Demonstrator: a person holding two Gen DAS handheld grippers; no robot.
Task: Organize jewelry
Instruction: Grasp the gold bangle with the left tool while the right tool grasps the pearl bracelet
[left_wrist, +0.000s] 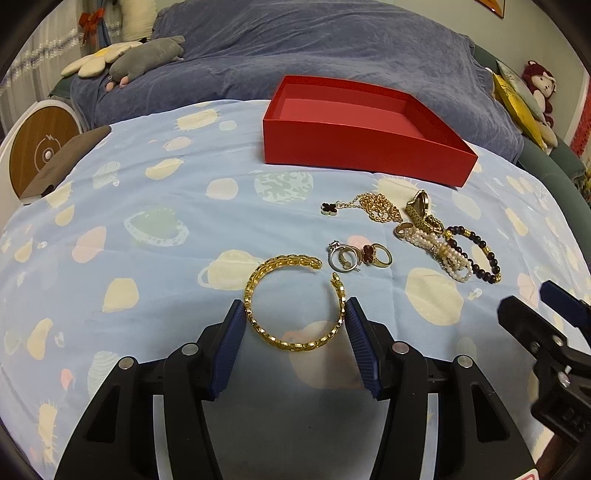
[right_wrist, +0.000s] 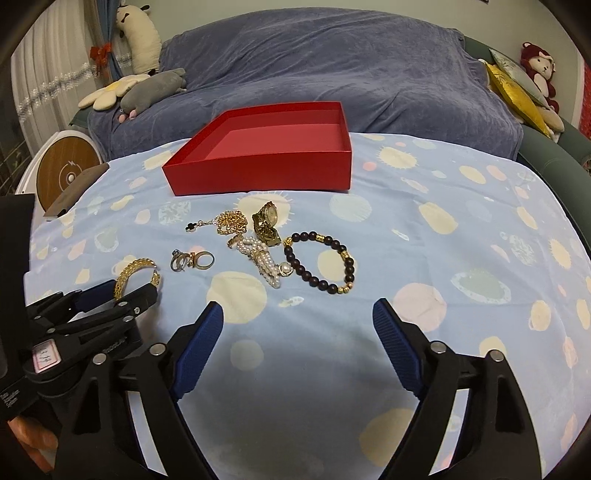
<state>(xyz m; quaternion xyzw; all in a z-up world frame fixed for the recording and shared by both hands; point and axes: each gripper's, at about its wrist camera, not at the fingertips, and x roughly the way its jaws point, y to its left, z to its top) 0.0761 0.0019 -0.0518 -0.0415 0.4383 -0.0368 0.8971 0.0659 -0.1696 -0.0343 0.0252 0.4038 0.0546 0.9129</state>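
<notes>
Two blue pads (left_wrist: 236, 325) flanking gold bangle (left_wrist: 295, 302), touching

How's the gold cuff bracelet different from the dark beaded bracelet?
The gold cuff bracelet is an open chain-link band with a gap; the dark beaded bracelet is a closed loop of round beads with gold spacers. The cuff sits between the left gripper pads; the beaded one lies untouched. Both rest on the cloth.

The left tool (left_wrist: 295, 314) has its blue pads touching either side of the open gold chain-link cuff bracelet (left_wrist: 291, 302). Just beyond the bracelet a cluster of rings (left_wrist: 360, 256) crowds the path to the open red cardboard box (left_wrist: 365, 122). Ahead of the right tool (right_wrist: 297, 317), bare patterned blue cloth (right_wrist: 443, 221) lies free up to the dark beaded bracelet (right_wrist: 321, 262).
</notes>
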